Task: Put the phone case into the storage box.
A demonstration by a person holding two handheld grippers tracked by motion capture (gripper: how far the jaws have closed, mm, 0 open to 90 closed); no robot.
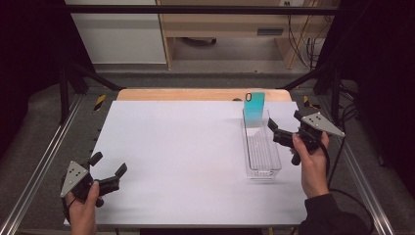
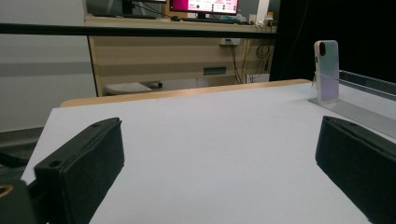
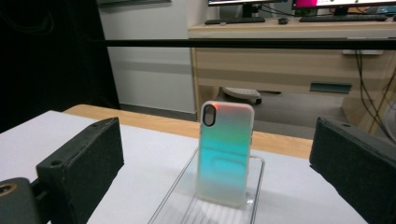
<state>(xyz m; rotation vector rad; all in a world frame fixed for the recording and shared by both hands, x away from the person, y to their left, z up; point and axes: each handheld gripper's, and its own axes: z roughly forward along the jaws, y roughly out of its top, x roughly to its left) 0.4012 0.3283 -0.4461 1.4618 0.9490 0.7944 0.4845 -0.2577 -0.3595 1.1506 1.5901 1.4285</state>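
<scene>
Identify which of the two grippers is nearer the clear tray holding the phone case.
The right gripper, beside the clear tray with its phone case; the left gripper is across the table.

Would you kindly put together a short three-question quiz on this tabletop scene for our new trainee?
1. True or false: the phone case lies flat on the white table.
2. Where does the phone case stand? A) at the far end of the clear tray B) at the tray's near end C) beside the left gripper
3. Short answer: are the jaws of the right gripper open or shut, and is anything held?

Key:
1. False; it stands upright.
2. A.
3. Open and holding nothing; the case stands ahead of them, untouched.
</scene>
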